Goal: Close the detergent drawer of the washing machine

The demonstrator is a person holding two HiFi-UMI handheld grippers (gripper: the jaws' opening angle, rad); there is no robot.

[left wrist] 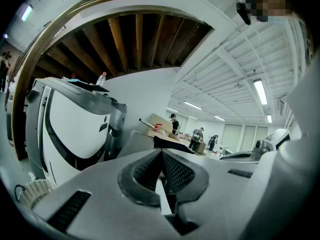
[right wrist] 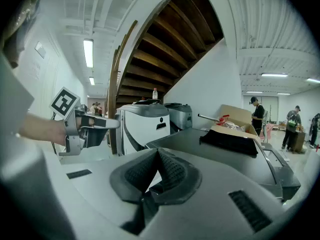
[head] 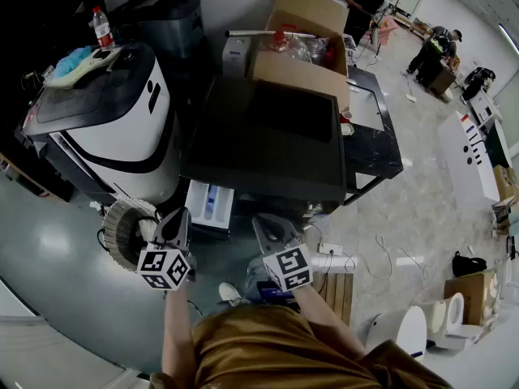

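Grey floor [head: 65, 250]; open detergent drawer [head: 209, 203], head view only

Front of the washing machine [head: 231, 148] hidden beneath its dark top — only the detergent drawer [head: 209, 207] juts out, contents too small to tell; person's torso [head: 268, 351] cut off at near edge.

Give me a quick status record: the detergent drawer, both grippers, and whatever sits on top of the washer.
detergent drawer: pulled out of the machine's front, not yet closed
washing machine: dark top, drawer on its near side
left gripper: jaws together, nothing between them; close to the drawer's left edge, contact cannot be told
right gripper: jaws together, nothing between them; to the drawer's right, apart from it
on top of machine: dark cloth, open cardboard box behind it
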